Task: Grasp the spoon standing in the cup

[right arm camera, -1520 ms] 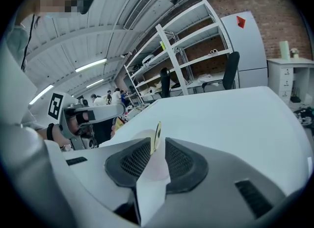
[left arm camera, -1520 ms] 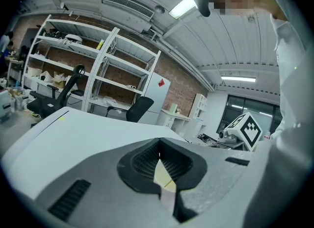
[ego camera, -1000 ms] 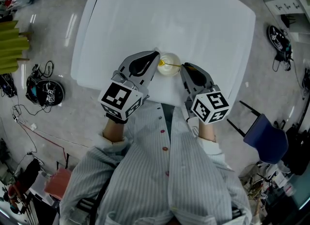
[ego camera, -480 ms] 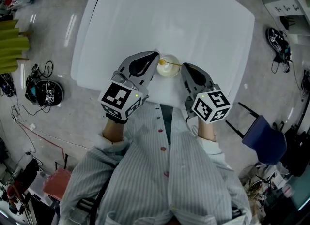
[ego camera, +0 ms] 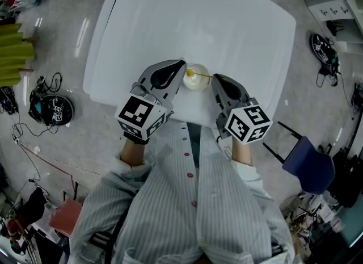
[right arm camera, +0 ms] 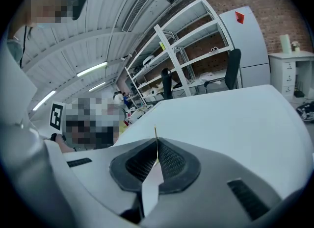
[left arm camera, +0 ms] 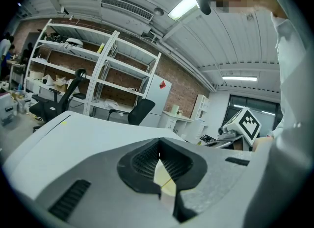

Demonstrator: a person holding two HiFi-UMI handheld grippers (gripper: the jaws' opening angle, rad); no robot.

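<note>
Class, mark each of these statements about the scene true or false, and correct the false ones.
1. The right claw is shut on the spoon's handle. True: the right claw has its jaws together, with the thin handle of the spoon sticking up between them.
2. The cup stands on the floor. False: the cup stands on the white table, near the edge closest to the person.
3. The cup sits between the two claws. True: the left claw is on one side of it and the right claw on the other.
4. The spoon lies flat on the table, away from the cup. False: it stands in the cup, with its handle leaning towards the right claw.
</note>
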